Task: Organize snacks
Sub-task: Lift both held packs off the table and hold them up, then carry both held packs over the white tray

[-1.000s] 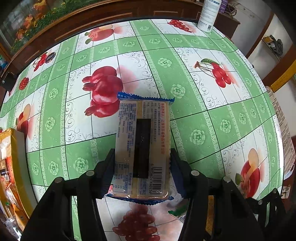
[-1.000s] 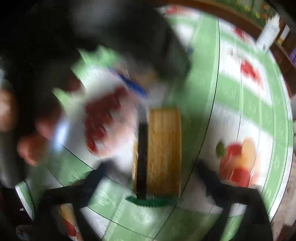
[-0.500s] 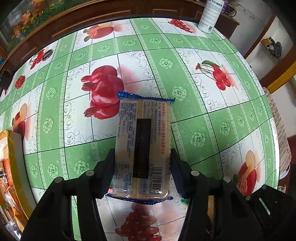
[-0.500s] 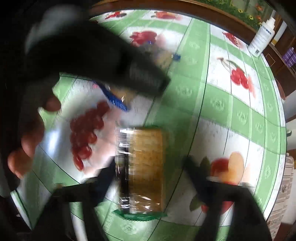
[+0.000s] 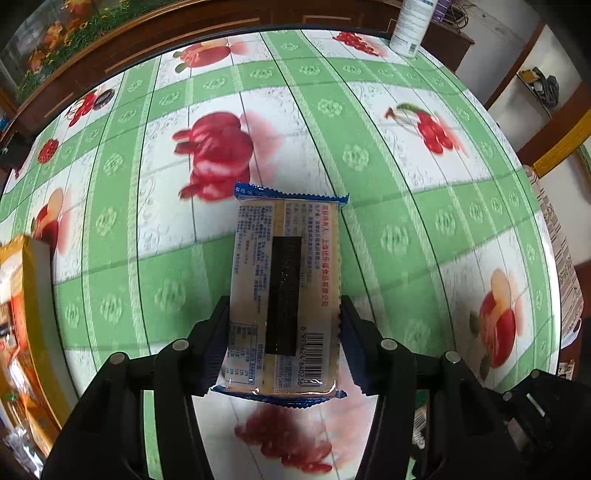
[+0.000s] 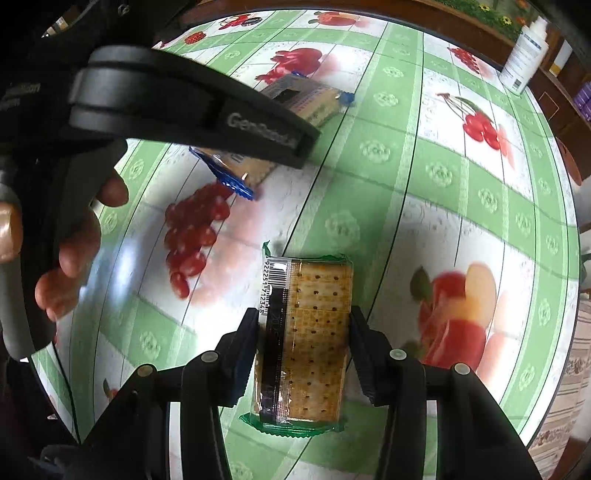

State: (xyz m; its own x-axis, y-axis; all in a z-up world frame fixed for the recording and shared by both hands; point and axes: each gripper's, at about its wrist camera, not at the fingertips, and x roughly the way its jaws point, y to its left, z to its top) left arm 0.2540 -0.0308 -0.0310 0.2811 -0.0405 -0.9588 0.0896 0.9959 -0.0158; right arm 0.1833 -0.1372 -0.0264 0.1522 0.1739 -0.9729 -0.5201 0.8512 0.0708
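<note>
A: Over the fruit-print table (image 5: 388, 229), what does each tool hold?

B: The left tool (image 5: 283, 334) grips a blue-edged snack packet (image 5: 284, 288), its pads pressing both long sides, the packet pointing toward 12 o'clock. The right tool (image 6: 303, 349), whose jaws have just been closing, clamps a green-edged cracker packet (image 6: 314, 332).

A: Anything else nearby?

B: At 9 o'clock in the left view, a yellow box (image 5: 26, 314); at 1 o'clock, a white bottle (image 5: 412, 22).

Bright daylight, fisheye warp, tablecloth glare
</note>
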